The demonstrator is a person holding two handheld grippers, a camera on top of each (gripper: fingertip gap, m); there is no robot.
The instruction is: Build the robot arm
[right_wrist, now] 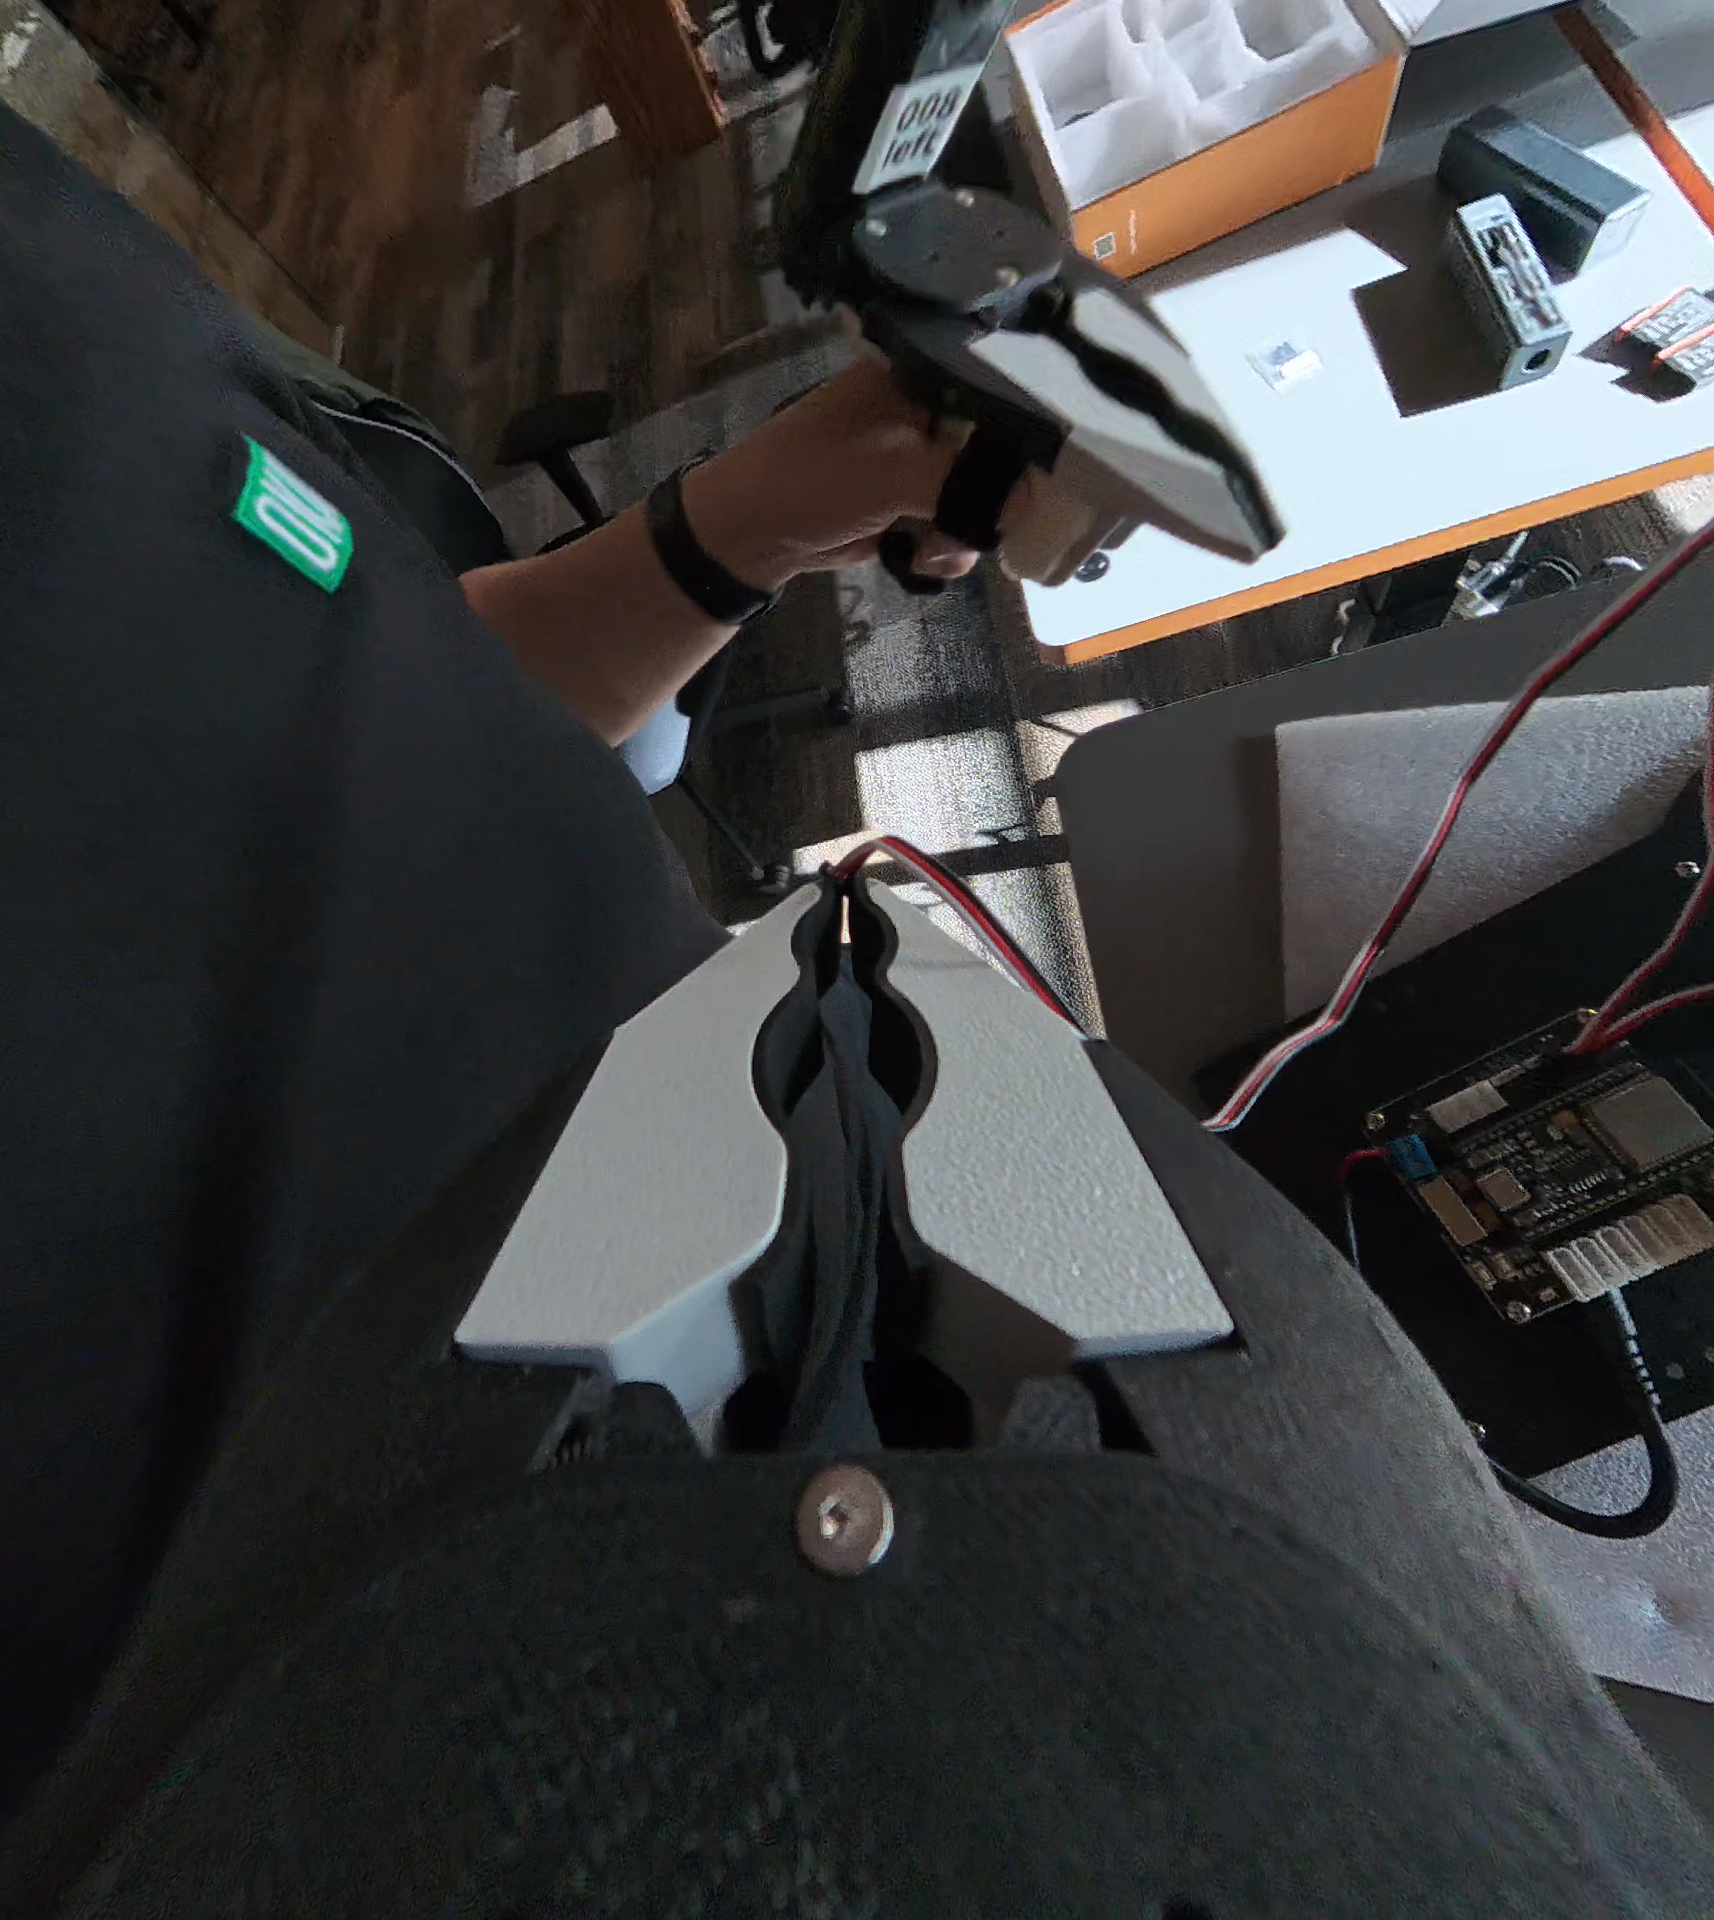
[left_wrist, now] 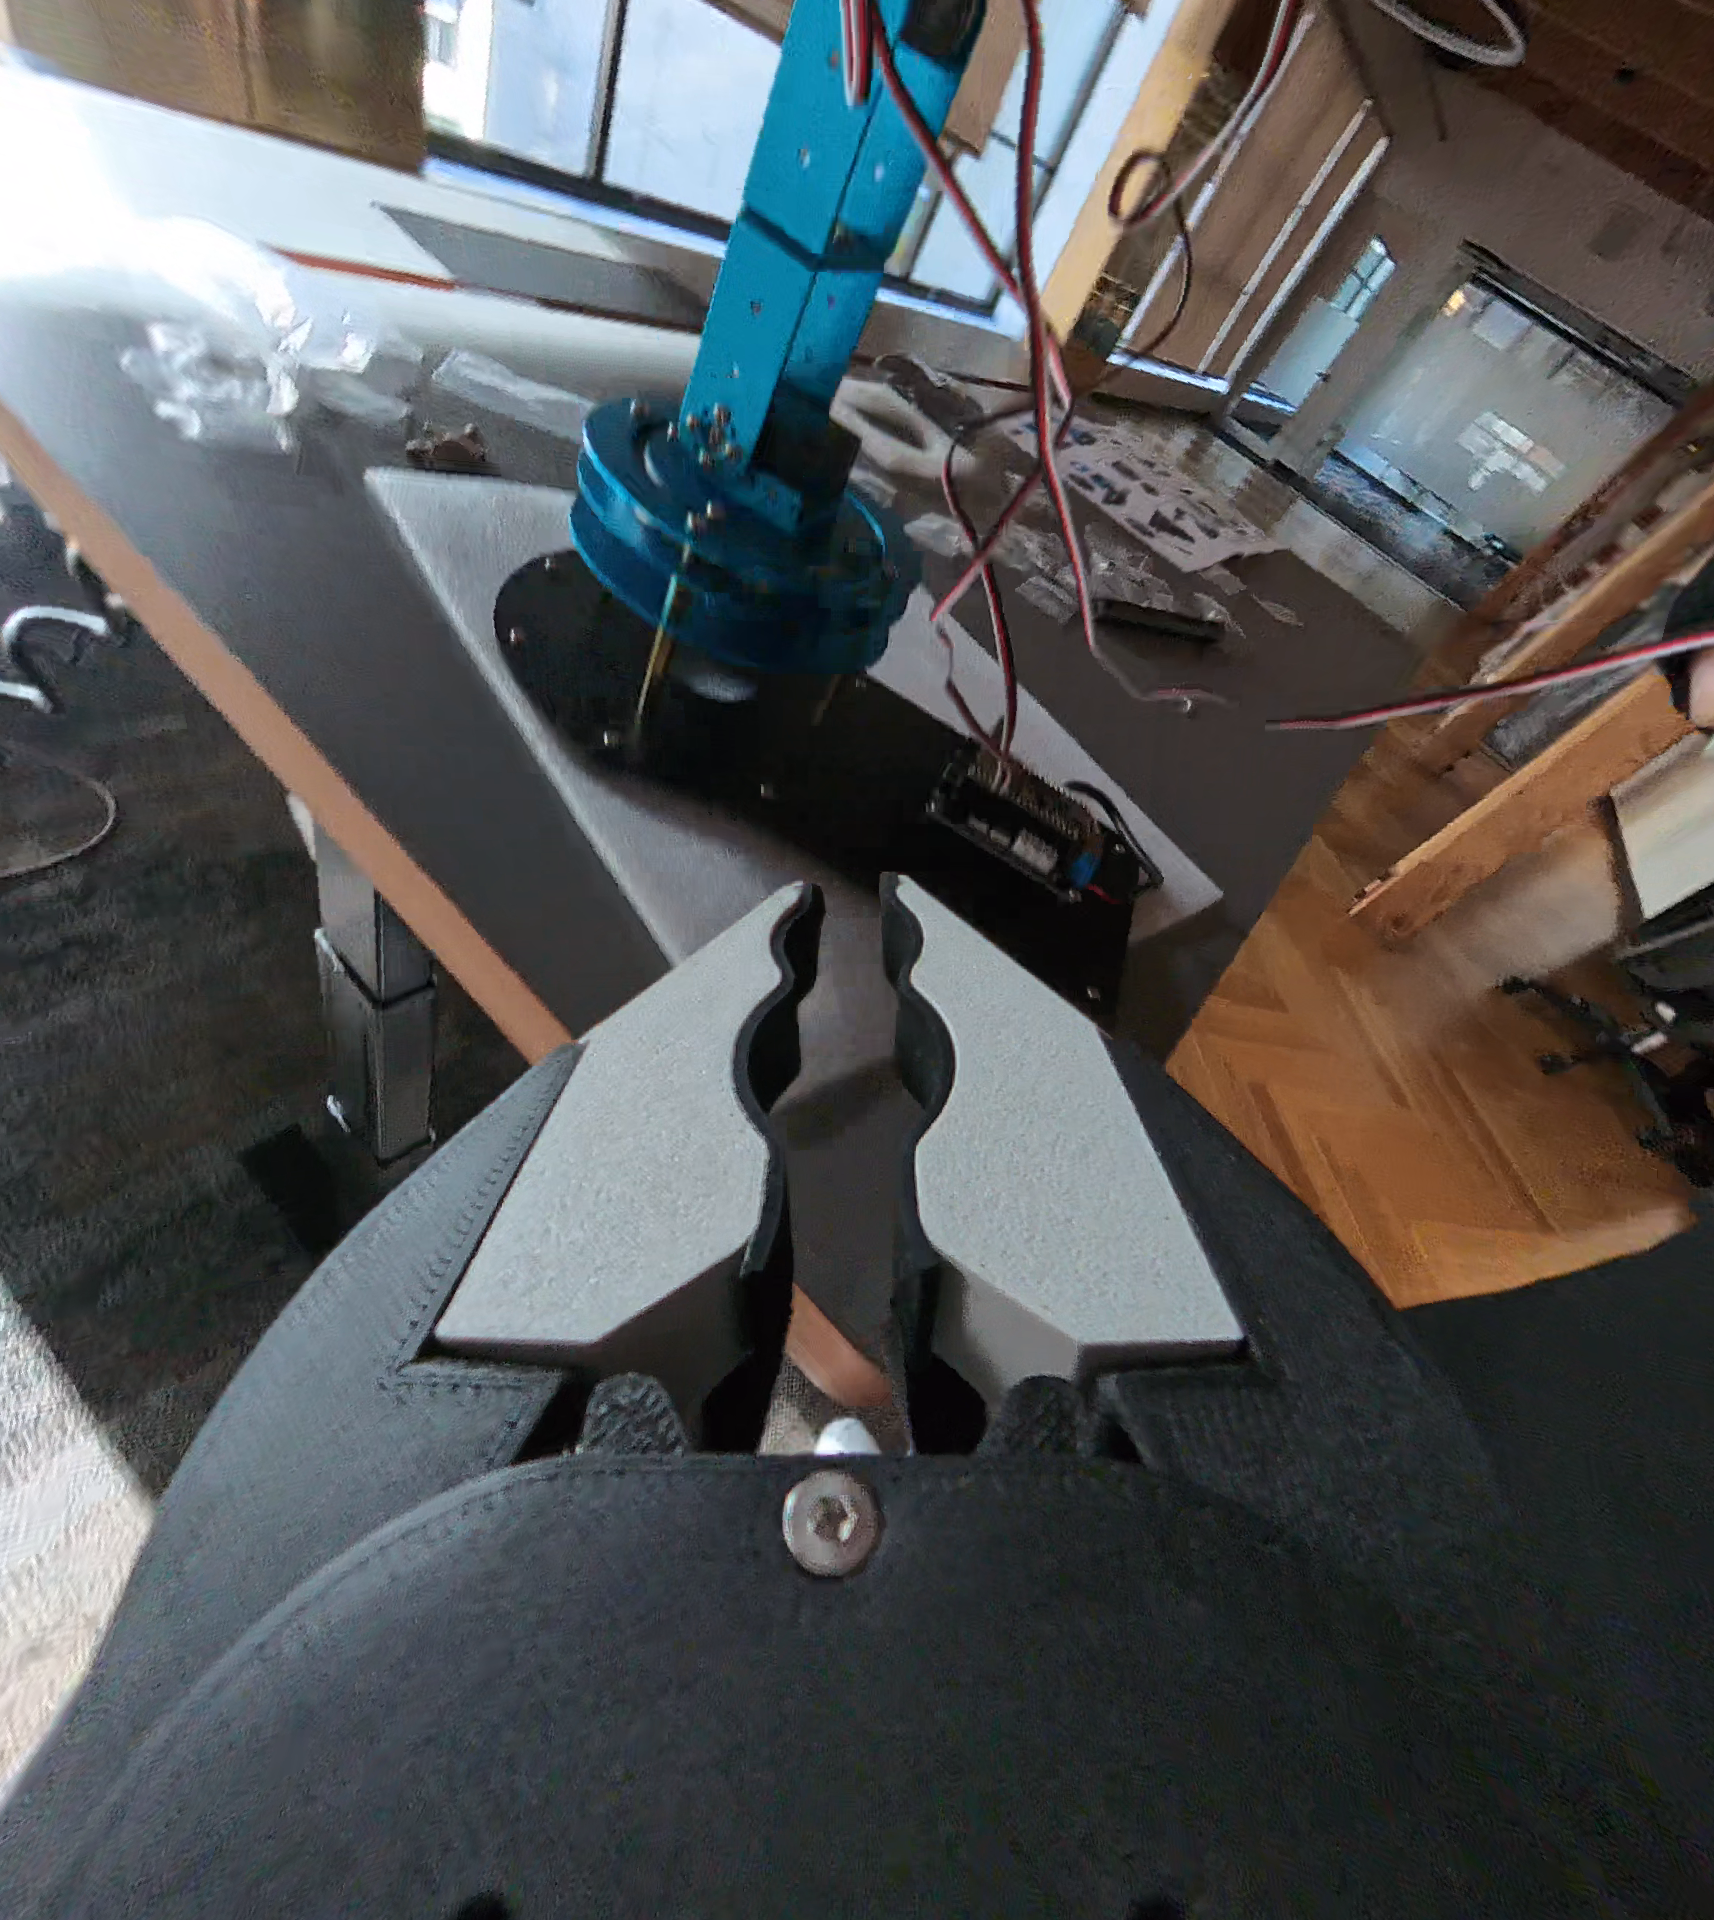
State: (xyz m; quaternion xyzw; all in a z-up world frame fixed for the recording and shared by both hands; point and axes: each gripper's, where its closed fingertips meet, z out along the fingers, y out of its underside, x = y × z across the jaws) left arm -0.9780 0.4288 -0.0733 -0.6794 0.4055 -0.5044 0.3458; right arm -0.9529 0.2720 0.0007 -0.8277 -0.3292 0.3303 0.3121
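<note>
My left gripper (left_wrist: 850, 896) is empty, its jaws nearly closed with a narrow gap, held above the near edge of a dark table (left_wrist: 333, 582). Ahead of it stands a blue robot arm (left_wrist: 801, 312) on a round blue base (left_wrist: 728, 561), mounted on a black plate (left_wrist: 832, 758) with a control board (left_wrist: 1029, 821). My right gripper (right_wrist: 848, 888) is shut on the end of a red, white and black servo wire (right_wrist: 978, 935), pulled toward the person's dark shirt (right_wrist: 209, 831). That wire (left_wrist: 1507, 681) stretches in from the right. The board (right_wrist: 1580, 1174) lies to its right.
A grey foam mat (left_wrist: 479, 540) lies under the plate. Clear plastic bags (left_wrist: 209, 364) and printed sheets (left_wrist: 1144, 488) litter the table. A second table holds an orange box (right_wrist: 1227, 177) and small black parts (right_wrist: 1507, 291). The left gripper (right_wrist: 1237, 499) shows, held in a hand. Across from one pair of fingers to the other is roughly 20 cm.
</note>
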